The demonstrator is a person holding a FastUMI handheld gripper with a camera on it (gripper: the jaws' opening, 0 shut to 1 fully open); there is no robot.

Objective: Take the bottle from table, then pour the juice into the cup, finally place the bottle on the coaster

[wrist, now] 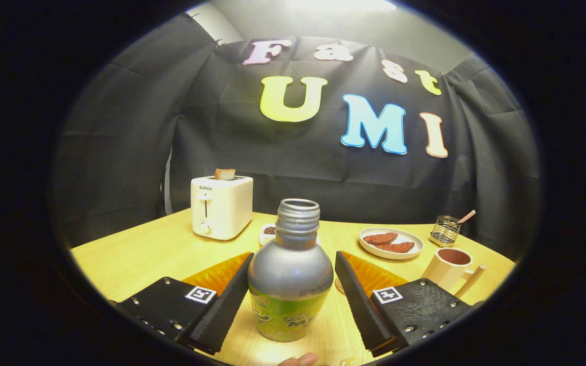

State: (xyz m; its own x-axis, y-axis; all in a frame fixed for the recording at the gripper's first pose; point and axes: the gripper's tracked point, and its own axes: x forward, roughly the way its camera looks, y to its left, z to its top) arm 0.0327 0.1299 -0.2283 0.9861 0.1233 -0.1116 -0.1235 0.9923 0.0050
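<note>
Standing upright on the wooden table (135, 254), the silver bottle (290, 274) sits between the fingers of the gripper (291, 297), cap off, its threaded neck open. The left pad seems to touch the bottle's side, while a narrow gap shows at the right pad, so the jaws are spread and not clamped. The bottle's green label carries lettering too curved and small to make out. A fingertip (299, 360) shows just below the bottle's base. Beyond the right finger stands a cream cup (450, 268) with a dark inside. Farther back sit a plate (391, 243) of reddish pieces, a wire holder (444, 231), and a white toaster (221, 206) marked "SUPOR" with toast (225, 174) poking up.
</note>
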